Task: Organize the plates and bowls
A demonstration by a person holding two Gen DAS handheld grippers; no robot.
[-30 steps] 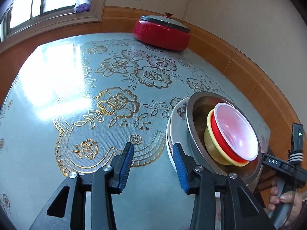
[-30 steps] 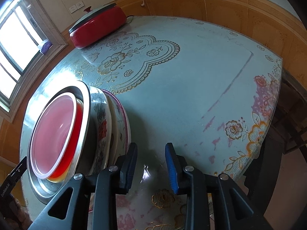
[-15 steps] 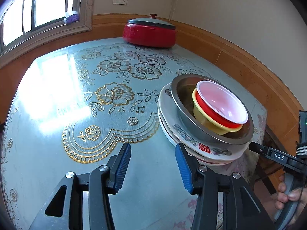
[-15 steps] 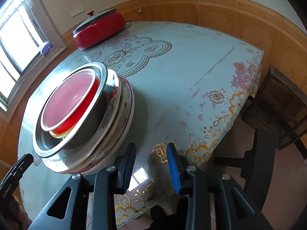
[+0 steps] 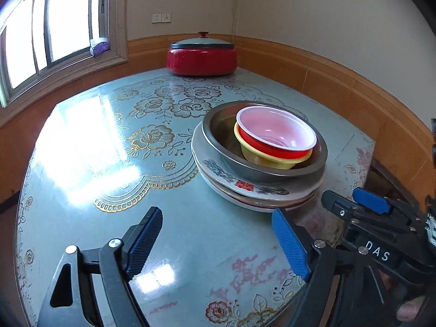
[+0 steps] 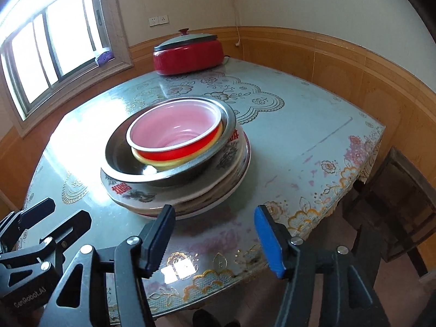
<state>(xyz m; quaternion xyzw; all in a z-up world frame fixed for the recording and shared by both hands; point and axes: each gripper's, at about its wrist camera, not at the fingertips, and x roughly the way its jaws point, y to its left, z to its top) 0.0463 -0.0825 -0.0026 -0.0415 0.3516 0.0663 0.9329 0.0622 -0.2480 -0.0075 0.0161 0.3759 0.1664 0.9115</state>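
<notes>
Spreading apart with nothing between its blue pads, the left gripper (image 5: 218,241) hangs above the near part of the counter (image 5: 81,147), short of the stacked dishes. Its jaws are opening and touch nothing. The right gripper (image 6: 215,238) is likewise widening its jaws over the counter's front edge, empty, with the stack just beyond its fingertips; in the left wrist view it shows at the lower right, beside the plates.

Ahead of both sits the pile: a few plates (image 5: 245,188) lying flat on the counter, the top one white with a red character and dark floral print. On them rests a steel bowl (image 5: 218,141), and inside it a yellow bowl (image 5: 272,160) holds a red bowl (image 5: 267,145) with a pale pink inside, the nested pair leaning toward one side of the steel bowl.

Farther back, near the wall, stands a red pot (image 5: 201,60) with a dark lid. A window (image 5: 54,32) lies to the left, and a wooden chair (image 6: 395,204) stands off the counter's right corner.
</notes>
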